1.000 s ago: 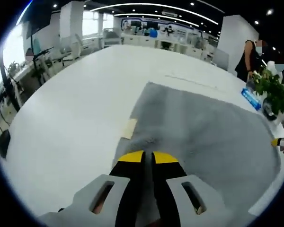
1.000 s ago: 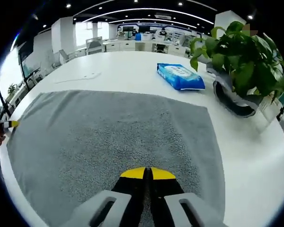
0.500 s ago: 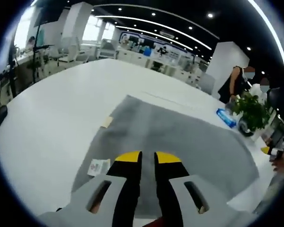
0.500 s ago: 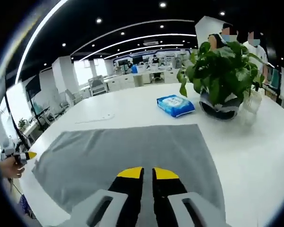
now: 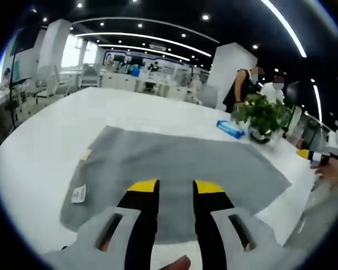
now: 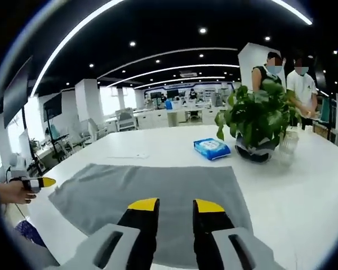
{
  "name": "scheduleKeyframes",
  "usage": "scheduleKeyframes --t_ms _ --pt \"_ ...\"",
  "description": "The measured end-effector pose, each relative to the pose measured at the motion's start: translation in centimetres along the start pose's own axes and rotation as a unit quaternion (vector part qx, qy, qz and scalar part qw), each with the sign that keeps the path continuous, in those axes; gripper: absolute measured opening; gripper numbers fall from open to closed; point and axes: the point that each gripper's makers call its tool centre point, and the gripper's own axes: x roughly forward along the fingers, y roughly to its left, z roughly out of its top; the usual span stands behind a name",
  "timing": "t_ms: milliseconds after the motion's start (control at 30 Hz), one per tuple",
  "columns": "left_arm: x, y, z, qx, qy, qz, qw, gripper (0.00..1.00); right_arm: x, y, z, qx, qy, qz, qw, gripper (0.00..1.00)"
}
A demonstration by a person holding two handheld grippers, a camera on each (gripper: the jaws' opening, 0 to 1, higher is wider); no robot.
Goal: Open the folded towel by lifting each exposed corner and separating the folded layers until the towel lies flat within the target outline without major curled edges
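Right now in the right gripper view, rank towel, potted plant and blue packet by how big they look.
1. towel
2. potted plant
3. blue packet
The towel lies nearest the camera, which exaggerates its lead.

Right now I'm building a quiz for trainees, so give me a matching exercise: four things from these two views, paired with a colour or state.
Things:
1. towel
2. wipes packet
3. potted plant
4. right gripper

Colours or states:
A. green and leafy
B. jaws apart, yellow tips
C. grey, spread flat on the white table
D. blue, lying beside the plant

Pairs: 1-C, 2-D, 3-A, 4-B
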Motion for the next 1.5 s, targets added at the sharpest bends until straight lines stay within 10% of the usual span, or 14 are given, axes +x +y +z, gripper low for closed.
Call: scheduleKeyframes --t_ms 633,967,1200,1500 --pt "-3.2 -8.0 -0.7 -0.006 -0.074 0.01 0.9972 0.46 -3.9 -2.3 0.7 0.026 -0.078 0.054 0.9951 0.47" --pt "-4.5 -7.3 0.5 0.015 -0.099 0.053 0.9935 0.77 -4.2 -2.2 2.4 0.062 -0.122 0.069 0.9882 0.74" --pt "-5.1 -5.2 0.4 -0.008 -0.104 0.098 0.9897 0.85 -4.0 -2.4 2.2 0.007 -0.126 0.049 0.9908 0.98" --pt "-5.2 -4.5 -0.2 -0.006 -0.099 0.119 0.9879 0.99 -3.8 -2.8 2.0 -0.031 -0.124 0.034 0.9912 1.0"
